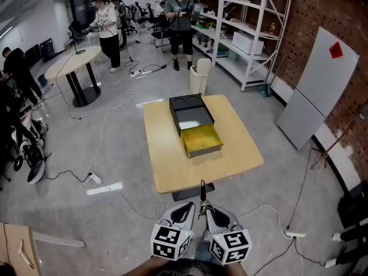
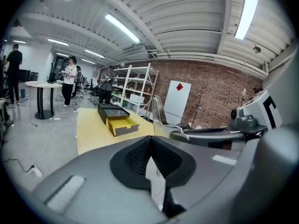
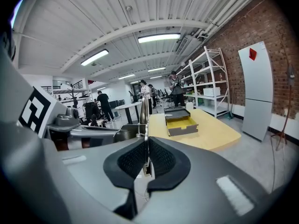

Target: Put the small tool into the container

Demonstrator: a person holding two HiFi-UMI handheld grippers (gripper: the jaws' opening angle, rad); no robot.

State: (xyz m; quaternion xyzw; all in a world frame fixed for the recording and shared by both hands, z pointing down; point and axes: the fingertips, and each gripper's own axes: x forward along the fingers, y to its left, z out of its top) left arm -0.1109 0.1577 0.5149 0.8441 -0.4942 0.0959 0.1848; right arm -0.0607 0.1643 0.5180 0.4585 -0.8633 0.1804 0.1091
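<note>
A slim metal tool (image 1: pixel 202 193) stands upright in my right gripper (image 1: pixel 208 210), which is shut on its lower end; in the right gripper view the tool (image 3: pixel 144 108) rises from between the closed pads. My left gripper (image 1: pixel 185 210) sits just left of it, shut with nothing in it. Both are held low, in front of the near edge of the wooden table (image 1: pixel 172 165). On the table stands a black container (image 1: pixel 191 112) with its yellow drawer (image 1: pixel 202 138) pulled open toward me. The drawer (image 3: pixel 180 121) looks empty. The left gripper view shows the tool (image 2: pixel 158 110) beside the drawer (image 2: pixel 122 124).
A white bin (image 1: pixel 199 76) stands beyond the table's far edge. White shelving (image 1: pixel 247 36) and a white panel (image 1: pixel 319 94) line the brick wall on the right. A round table (image 1: pixel 72 65), several people and floor cables (image 1: pixel 109 125) are at the left and back.
</note>
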